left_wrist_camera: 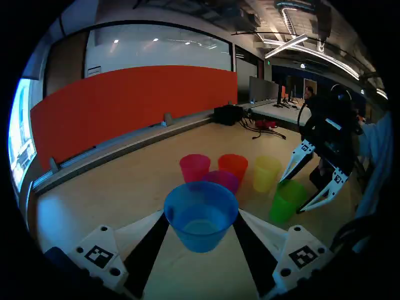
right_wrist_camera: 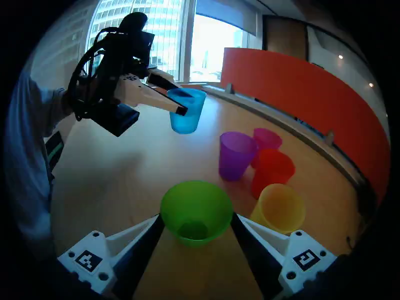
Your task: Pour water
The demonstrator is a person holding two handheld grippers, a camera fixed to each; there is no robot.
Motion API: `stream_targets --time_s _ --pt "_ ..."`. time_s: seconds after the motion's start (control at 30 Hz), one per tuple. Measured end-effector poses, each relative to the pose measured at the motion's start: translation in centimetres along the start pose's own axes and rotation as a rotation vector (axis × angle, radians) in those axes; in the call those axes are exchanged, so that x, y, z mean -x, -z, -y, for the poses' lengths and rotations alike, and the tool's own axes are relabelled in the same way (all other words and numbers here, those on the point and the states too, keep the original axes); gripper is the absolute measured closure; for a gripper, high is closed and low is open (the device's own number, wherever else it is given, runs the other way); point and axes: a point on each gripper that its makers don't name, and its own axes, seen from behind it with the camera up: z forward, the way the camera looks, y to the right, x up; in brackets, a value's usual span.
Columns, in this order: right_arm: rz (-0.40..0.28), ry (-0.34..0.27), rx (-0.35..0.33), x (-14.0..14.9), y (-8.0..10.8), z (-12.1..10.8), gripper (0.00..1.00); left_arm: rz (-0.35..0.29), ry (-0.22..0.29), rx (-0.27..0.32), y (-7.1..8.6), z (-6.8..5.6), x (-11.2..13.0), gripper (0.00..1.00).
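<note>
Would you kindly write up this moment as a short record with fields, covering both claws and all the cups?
left claw: shut on the blue cup, held up above the table
blue cup contents: seems to hold a little water
right claw: shut on the green cup, low by the table
green cup contents: cannot tell
other cups: purple cup, pink cup, red cup, yellow cup, upright and clustered on the table
pouring: not yet begun; blue cup upright

Left gripper view close behind blue cup (left_wrist_camera: 201,220), right gripper view behind green cup (right_wrist_camera: 196,212), both cups shared.
</note>
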Motion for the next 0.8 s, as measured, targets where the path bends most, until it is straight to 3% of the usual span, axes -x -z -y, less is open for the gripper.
stream_targets --time_s 0.3,0.4,0.8 --pt "-0.01 0.012 0.014 -0.1 -0.9 -0.1 0.01 -0.018 -0.009 -0.011 1.4 -0.3 -0.5 0.14" --pt "-0.014 0.015 0.021 -0.1 -1.0 -0.1 0.06 -0.024 -0.006 -0.011 1.7 -0.4 -0.6 0.14" --pt "-0.05 0.003 0.026 -1.0 -0.1 0.4 0.09 -0.051 0.002 -0.024 2.9 -0.6 -1.1 0.15"
